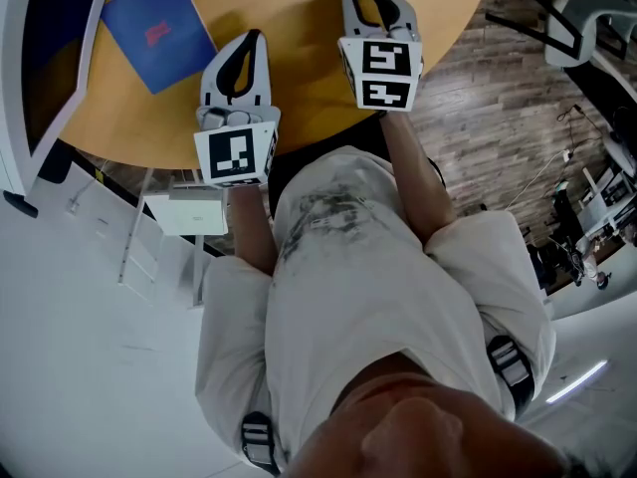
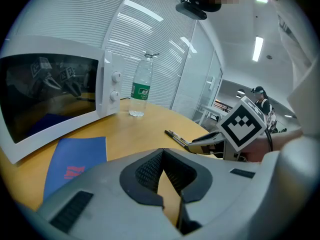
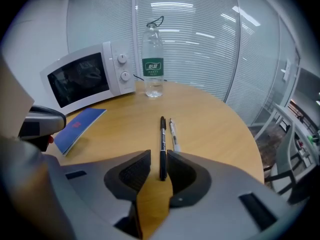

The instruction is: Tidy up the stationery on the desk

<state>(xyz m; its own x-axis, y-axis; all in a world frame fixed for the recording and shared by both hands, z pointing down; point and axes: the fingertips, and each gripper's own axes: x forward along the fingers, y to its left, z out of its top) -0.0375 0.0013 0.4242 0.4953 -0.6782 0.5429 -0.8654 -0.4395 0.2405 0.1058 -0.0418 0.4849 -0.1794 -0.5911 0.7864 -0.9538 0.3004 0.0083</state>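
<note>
A black pen (image 3: 162, 144) lies on the round wooden table (image 3: 215, 129), with a clear-barrelled pen (image 3: 173, 133) just to its right. My right gripper (image 3: 158, 156) is open, its jaws straddling the near end of the black pen with a gap on each side. The left gripper view shows both pens (image 2: 176, 136) lying in front of the right gripper (image 2: 196, 143). My left gripper (image 2: 162, 151) hangs over the table's near edge, fingertips together and nothing between them. In the head view it (image 1: 255, 36) sits right of a blue booklet (image 1: 157, 26).
A white microwave (image 3: 90, 81) stands at the table's far left, with a clear water bottle (image 3: 153, 66) beside it. The blue booklet (image 3: 80, 126) lies in front of the microwave. Wooden floor and chairs (image 1: 587, 18) lie beyond the table's right edge.
</note>
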